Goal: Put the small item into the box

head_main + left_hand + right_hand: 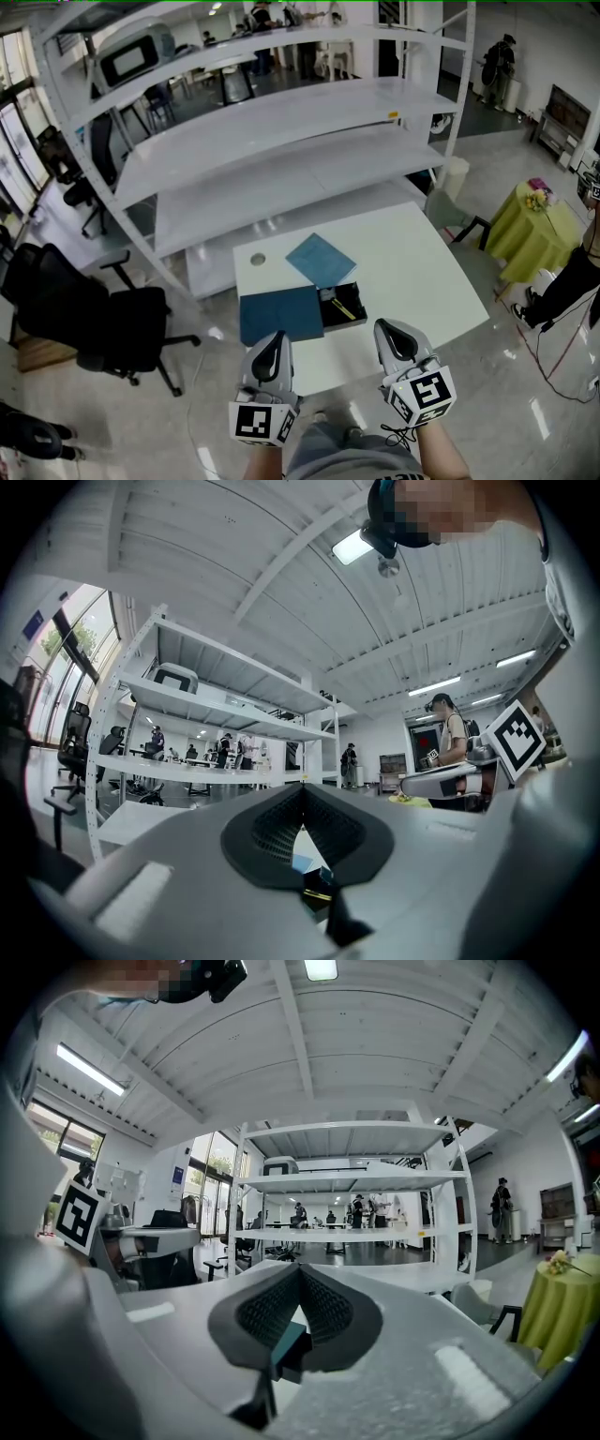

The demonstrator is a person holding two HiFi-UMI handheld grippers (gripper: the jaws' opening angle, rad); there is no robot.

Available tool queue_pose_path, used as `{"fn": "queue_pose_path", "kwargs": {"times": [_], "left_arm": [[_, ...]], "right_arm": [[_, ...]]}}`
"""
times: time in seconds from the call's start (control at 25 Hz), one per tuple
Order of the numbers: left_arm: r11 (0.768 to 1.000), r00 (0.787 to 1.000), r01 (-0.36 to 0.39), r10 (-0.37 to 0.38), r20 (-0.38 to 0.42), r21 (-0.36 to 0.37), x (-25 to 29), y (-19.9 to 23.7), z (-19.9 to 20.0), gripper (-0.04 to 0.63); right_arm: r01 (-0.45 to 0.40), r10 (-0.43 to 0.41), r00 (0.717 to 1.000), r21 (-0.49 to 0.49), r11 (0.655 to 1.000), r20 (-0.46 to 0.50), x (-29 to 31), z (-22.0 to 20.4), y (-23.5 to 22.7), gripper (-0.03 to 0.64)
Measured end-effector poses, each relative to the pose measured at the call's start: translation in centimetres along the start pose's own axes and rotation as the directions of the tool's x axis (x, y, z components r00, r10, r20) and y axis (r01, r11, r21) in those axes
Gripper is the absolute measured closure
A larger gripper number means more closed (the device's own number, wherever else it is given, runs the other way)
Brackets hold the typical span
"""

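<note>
Both claws were pressed together at the tips, nothing pinched. The left gripper and right gripper hung over the near edge of the white table, well apart from each other. The box lay open ahead of and between them, toward the table's front-left. Its dark blue flap lay flat, with the black tray touching the flap's right side. The small item, yellow, lay inside the tray. A light blue square panel lay just behind the tray, turned cornerwise.

There was open tabletop right of the tray, out to the right edge. The shelf rack stood close along the far edge. An office chair stood on the floor off the left side.

In the left gripper view only a sliver of box and yellow showed through the gap below the tips. The right gripper view showed a teal box corner in its gap. The item's shape was too small to make out. A person was cut off at the right frame edge.
</note>
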State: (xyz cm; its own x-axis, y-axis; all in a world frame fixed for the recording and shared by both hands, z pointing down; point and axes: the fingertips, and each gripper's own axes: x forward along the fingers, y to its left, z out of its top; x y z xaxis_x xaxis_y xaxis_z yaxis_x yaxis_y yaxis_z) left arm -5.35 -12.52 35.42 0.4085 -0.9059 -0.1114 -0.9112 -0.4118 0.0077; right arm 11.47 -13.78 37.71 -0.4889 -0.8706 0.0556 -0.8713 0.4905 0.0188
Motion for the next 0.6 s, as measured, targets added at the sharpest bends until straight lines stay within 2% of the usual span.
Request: {"fn": "queue_pose_path", "kwargs": {"times": [0.6], "left_arm": [[1.000,1.000,-0.002,0.002,0.007,-0.012,0.14,0.49,-0.11,0.586]], "right_arm": [[-0.010,0.010,1.000,0.005,1.000,0.017,0.64,0.08,0.18,0.615]]}}
